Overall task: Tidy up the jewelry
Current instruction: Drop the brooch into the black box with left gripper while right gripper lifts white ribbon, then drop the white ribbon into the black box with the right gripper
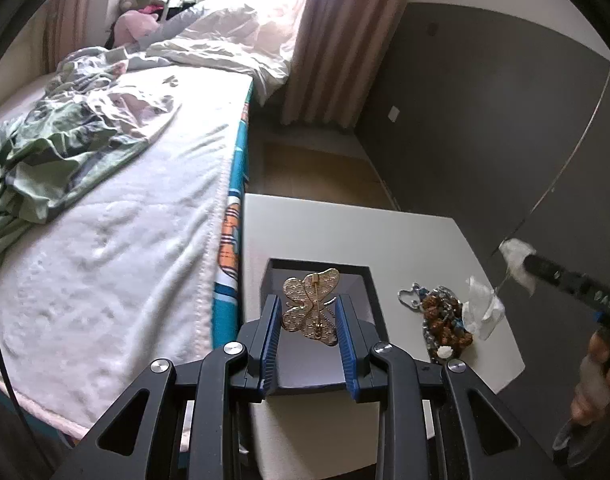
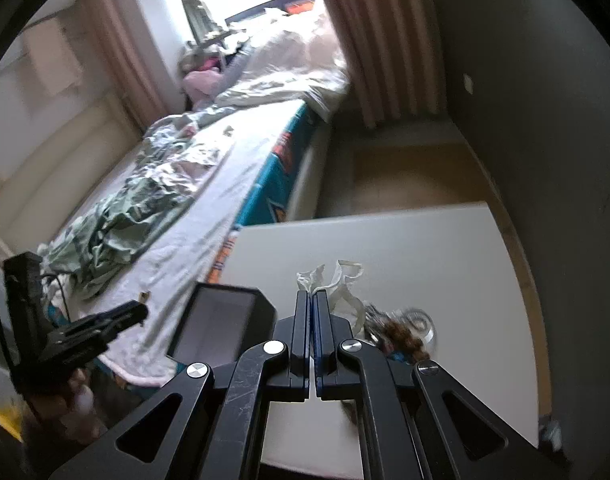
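My left gripper [image 1: 308,304] is shut on a gold butterfly brooch [image 1: 311,306], holding it over the open dark box [image 1: 361,280] on the white table. My right gripper [image 2: 313,294] is shut on a crumpled white plastic wrapper [image 2: 337,280], lifted above the table; the wrapper also shows in the left wrist view [image 1: 483,306]. A heap of jewelry [image 1: 441,316] with brown beads, blue stones and silver chain lies right of the box. It appears in the right wrist view [image 2: 401,330] just right of my right fingers. The box shows there too [image 2: 225,320].
The white table [image 1: 385,224] stands against a bed [image 1: 117,240] with white sheet and crumpled green bedding [image 1: 53,152]. A dark grey wall [image 1: 485,112] is on the right, curtains [image 1: 325,40] and wood floor [image 1: 317,172] beyond.
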### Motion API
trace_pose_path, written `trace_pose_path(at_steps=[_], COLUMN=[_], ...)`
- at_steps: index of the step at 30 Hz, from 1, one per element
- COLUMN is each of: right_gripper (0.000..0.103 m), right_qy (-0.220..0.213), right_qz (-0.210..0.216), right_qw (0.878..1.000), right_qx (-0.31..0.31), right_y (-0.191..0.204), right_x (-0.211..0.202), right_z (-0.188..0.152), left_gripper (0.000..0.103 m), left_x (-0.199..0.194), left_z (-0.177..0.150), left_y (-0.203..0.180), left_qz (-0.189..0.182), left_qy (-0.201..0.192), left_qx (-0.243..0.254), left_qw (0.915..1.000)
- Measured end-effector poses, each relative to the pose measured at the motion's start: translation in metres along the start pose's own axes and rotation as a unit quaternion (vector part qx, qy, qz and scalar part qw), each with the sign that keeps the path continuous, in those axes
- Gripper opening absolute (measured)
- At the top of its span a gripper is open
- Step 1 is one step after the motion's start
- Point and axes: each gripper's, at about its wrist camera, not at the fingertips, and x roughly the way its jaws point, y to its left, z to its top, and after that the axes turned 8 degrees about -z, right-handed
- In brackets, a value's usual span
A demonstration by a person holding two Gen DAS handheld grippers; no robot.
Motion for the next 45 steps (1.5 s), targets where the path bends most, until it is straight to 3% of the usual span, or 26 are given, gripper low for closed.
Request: trace_pose_path(at_steps=[9, 19, 20, 22, 24, 25, 40, 41, 43, 44, 45], right_gripper=[0.003, 0.003, 0.003, 0.003, 0.003, 0.003, 0.003, 0.005, 0.030, 0.061, 0.075], right_qy=[-0.017, 0.001, 0.004, 0.011, 0.017, 0.021, 0.080, 0.090, 0.116, 0.118, 0.108], right_qz=[0.030, 0.029, 0.031, 0.033, 0.037, 0.039, 0.089, 0.091, 0.090, 0.087, 0.082], right_qw=[0.999, 0.999, 0.999, 0.999, 0.999, 0.999, 0.992, 0.991, 0.989, 0.989, 0.991], right_qx=[-0.033, -0.028, -0.027, -0.027, -0.027, -0.026, -0.032, -0.031, -0.028, -0.023, -0.015], right_y=[0.052, 0.064, 0.064, 0.066, 0.069, 0.070, 0.111, 0.112, 0.110, 0.107, 0.102], right_x=[0.000, 0.012, 0.014, 0.019, 0.026, 0.029, 0.072, 0.078, 0.088, 0.089, 0.086], right_z=[0.022, 0.021, 0.020, 0.020, 0.018, 0.018, -0.011, -0.014, -0.021, -0.023, -0.024], left_gripper=[0.029, 0.030, 0.031, 0.046, 0.067, 0.070, 0.071, 0.071, 0.071, 0.071, 0.071], left_x=[-0.006, 0.023, 0.025, 0.026, 0.021, 0.018, -0.018, -0.019, -0.021, -0.021, -0.019], left_z=[0.006, 0.018, 0.018, 0.019, 0.018, 0.017, 0.000, 0.000, -0.001, -0.002, -0.001], left_y=[0.015, 0.008, 0.008, 0.010, 0.015, 0.016, 0.068, 0.070, 0.071, 0.070, 0.070], left_qz=[-0.010, -0.063, -0.067, -0.073, -0.067, -0.064, -0.001, 0.002, 0.007, 0.007, 0.007], left_qy=[-0.010, 0.002, 0.006, 0.011, 0.001, -0.004, -0.020, -0.019, -0.019, -0.017, -0.016], left_qx=[-0.007, -0.034, -0.038, -0.043, -0.049, -0.050, -0.090, -0.091, -0.091, -0.089, -0.087], left_qw=[0.9999, 0.9974, 0.9970, 0.9963, 0.9965, 0.9967, 0.9957, 0.9957, 0.9957, 0.9959, 0.9961])
